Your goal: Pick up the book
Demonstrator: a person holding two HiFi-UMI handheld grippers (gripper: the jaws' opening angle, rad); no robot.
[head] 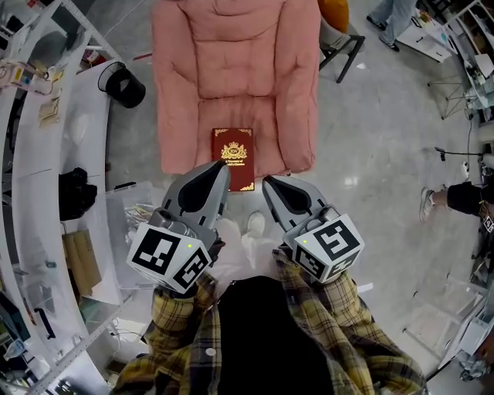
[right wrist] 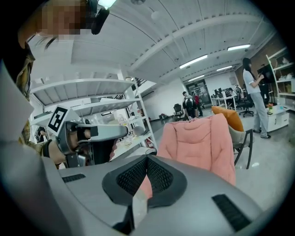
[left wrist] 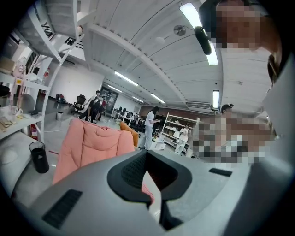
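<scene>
Head view, and here's the book [head: 234, 153]: dark red with a gold crest, lying flat at the near edge of the seat of a pink padded armchair [head: 231, 69]. Both grippers sit low and near, pointing at it. The left gripper [head: 221, 173] has its jaws pressed together, nothing between them, and its tip overlaps the book's near left corner from this angle; whether it touches, I can't tell. The right gripper [head: 269, 185] is just right of the book, jaws also closed tight and empty, as its own view shows, with the pads meeting at the tip.

Around the chair: a black bin [head: 123, 85] stands on the grey floor [head: 378, 154] to the far left, beside a long white tabletop [head: 81, 135] running down the left side, with a black bag [head: 76, 193] on it. To the far right of the armchair, a second chair with an orange cushion [head: 338, 19]. Someone's leg and shoe [head: 444, 200] show at the right edge. The gripper views show more people standing among shelves and desks, well behind the pink backrest.
</scene>
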